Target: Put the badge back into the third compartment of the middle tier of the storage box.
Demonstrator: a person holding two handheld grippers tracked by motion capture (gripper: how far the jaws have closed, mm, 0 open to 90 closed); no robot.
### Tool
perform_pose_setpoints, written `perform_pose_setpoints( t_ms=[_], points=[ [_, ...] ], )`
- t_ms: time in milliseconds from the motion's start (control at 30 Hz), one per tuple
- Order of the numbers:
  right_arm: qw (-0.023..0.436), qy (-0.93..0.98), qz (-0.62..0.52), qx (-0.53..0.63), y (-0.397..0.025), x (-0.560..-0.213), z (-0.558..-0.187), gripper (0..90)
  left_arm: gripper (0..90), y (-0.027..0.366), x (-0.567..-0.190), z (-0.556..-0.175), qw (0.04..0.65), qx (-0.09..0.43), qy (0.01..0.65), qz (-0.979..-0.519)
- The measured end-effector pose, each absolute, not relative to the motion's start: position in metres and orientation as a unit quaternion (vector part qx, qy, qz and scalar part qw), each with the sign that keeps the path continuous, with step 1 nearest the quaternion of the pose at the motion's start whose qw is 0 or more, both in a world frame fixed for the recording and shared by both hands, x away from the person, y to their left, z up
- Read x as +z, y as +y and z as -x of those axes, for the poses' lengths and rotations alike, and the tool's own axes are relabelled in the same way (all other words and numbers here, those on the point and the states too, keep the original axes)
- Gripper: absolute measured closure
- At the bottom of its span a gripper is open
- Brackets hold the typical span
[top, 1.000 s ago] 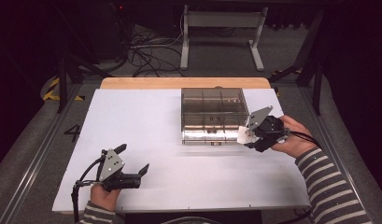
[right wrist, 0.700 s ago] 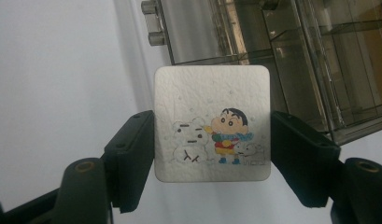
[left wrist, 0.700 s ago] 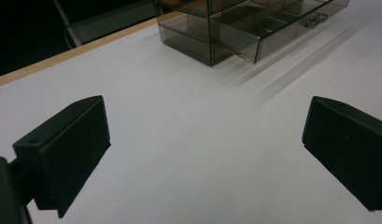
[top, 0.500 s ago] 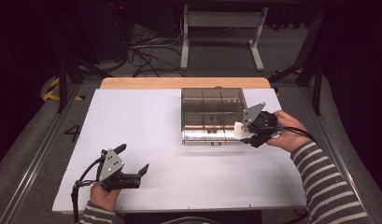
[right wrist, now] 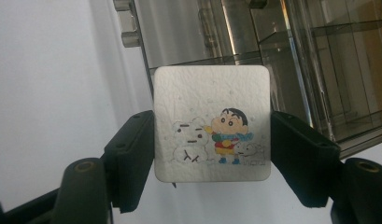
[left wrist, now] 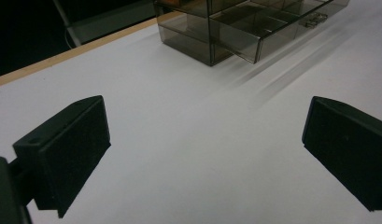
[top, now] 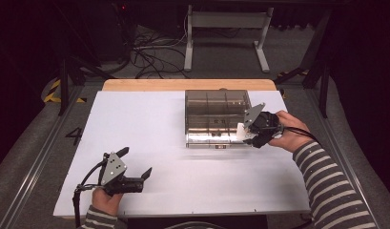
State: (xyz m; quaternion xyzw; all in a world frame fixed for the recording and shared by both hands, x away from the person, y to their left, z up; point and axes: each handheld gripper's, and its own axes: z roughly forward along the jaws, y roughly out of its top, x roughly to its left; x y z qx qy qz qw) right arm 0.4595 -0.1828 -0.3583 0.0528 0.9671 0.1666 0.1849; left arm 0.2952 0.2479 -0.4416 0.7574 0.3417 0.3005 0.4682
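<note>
A large dark numeral "4" (top: 74,135) is marked on the grey floor just beside the left edge of the bench (top: 149,124), roughly level with the middle of that edge. Yellow and black hazard stripes (top: 53,90) sit on the floor beyond the bench's far left corner. The white square card (right wrist: 212,122) held between the fingers of the right gripper (right wrist: 212,158) carries a colour cartoon drawing of a child beside snow figures, with no readable words on it.

The compartment box (top: 216,117) sits far right on the counter (top: 149,138); the cartoon card (right wrist: 212,122) hangs at its near right corner.
</note>
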Motion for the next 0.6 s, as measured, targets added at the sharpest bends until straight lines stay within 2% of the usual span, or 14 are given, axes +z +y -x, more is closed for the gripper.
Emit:
perform_pose_setpoints(
  t_ms=[600],
  points=[
    [0.182,0.970,-0.051,0.150,-0.175,-0.369,-0.469,33.5,1.6,0.248,-0.441,-0.295,0.469,0.301,0.343,-0.756]
  ],
)
